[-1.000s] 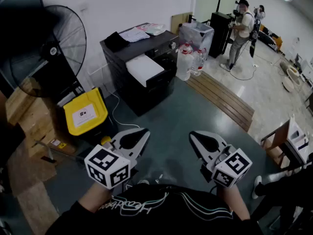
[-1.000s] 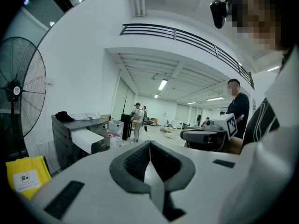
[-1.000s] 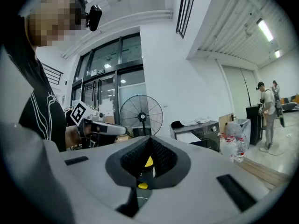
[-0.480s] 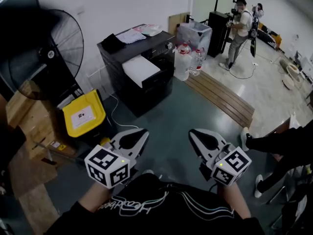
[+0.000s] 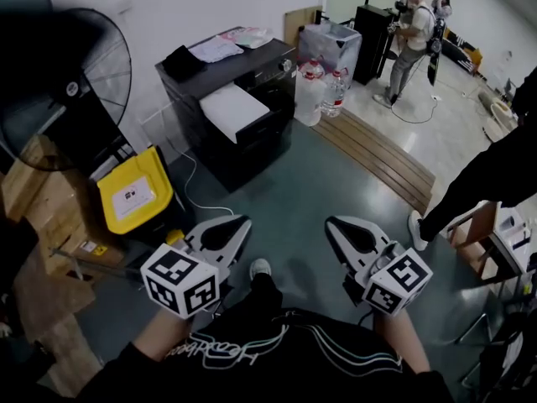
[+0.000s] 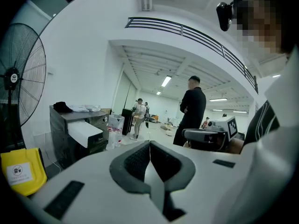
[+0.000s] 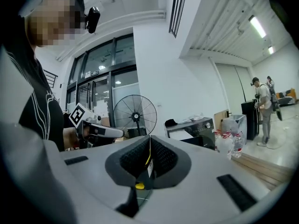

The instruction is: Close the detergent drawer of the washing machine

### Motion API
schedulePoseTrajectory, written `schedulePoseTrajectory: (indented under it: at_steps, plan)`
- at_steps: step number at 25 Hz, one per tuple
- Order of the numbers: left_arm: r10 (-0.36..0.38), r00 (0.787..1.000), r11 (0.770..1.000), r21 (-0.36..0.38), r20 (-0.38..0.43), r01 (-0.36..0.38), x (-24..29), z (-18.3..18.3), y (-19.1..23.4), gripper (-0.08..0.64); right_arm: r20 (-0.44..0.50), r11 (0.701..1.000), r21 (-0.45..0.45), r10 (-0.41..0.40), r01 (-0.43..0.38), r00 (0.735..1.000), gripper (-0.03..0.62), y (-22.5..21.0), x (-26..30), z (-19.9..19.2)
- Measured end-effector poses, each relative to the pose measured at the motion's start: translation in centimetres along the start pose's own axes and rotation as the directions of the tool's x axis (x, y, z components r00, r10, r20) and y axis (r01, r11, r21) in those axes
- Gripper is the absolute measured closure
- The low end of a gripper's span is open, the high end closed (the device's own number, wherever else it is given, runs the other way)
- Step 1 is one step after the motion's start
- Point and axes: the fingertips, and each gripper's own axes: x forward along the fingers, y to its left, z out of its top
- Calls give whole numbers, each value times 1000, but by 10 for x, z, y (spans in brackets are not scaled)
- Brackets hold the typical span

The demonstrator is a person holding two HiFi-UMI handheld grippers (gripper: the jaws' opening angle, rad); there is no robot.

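The green floor (image 5: 336, 191) stretches ahead of both grippers, so the person stands well apart from the work. Far ahead and to the left of the left gripper (image 5: 237, 225) is a big black fan (image 5: 59, 82). The dark washing machine (image 5: 260, 141) is against the wall, ahead of the left gripper and a little to its right. It is too far for any reach. Its white detergent drawer (image 5: 229, 111) sticks out of the front, so I judge the closing is not yet begun. A yellow bin (image 5: 134, 193) lies nearer, ahead-left. The right gripper (image 5: 336, 227) is beside the left one. Both are held low at the body, with their jaws pressed together on nothing, probably only carried during the approach.
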Motion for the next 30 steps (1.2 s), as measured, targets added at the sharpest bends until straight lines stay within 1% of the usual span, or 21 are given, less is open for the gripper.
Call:
schedulePoseTrajectory:
  at_steps: [4,9,13,18,24,27,30]
  plan:
    - [4,1000,1000,-26,-17,-4,20,-1,24,537,-20,1000,16,-2,2,1000,565,-22,19,-4]
    - [6,1000,999,-46,-29,-7,52,12,65,537,-47,1000,27,-8,9,999,565,-58,58,2]
    - [13,999,998,-58,-32,-15,80,25,108,537,-70,999,41,-16,19,997,565,-93,104,6]
    - [26,998,995,-90,-56,-31,114,28,168,537,-89,998,70,-4,11,996,565,-134,168,1]
    - [47,996,990,-126,-81,-57,146,29,230,537,-155,998,69,10,1,988,565,-177,233,-18]
    - [66,994,989,-125,-90,-77,156,28,259,537,-175,998,54,20,-11,984,565,-194,262,-30]
    - [86,992,986,-136,-93,-99,168,24,284,537,-195,998,56,15,-4,981,563,-215,284,-46]
